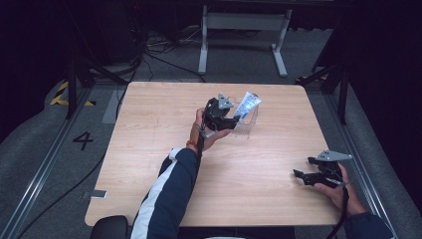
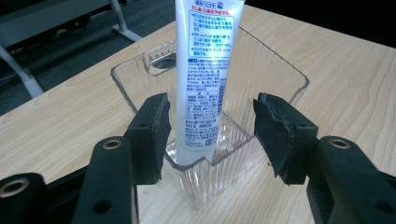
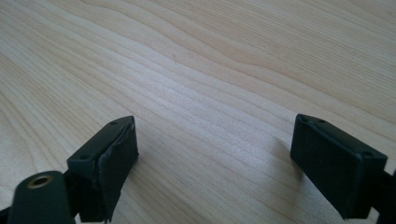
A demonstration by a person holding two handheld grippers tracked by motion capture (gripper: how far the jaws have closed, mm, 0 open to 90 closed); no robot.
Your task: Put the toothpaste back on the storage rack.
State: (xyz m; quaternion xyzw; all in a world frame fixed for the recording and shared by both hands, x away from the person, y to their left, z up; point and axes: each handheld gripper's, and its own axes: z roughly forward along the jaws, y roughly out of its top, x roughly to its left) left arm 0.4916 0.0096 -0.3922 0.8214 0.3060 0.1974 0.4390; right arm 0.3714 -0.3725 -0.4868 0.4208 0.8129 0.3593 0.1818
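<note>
1. Pale wood-grain table: clear ribbed plastic bin near its centre.
2. White printed tube upright inside bin; left gripper wide, jaws flanking tube, untouching.
3. Right gripper wide over bare grain, well apart from bin.

One wooden desk fills the frame's middle. On it: one clear ribbed plastic container, upper centre, holding one white tube. Two hand-held grippers: the left hand-held gripper at centre, the right hand-held gripper lower right.
</note>
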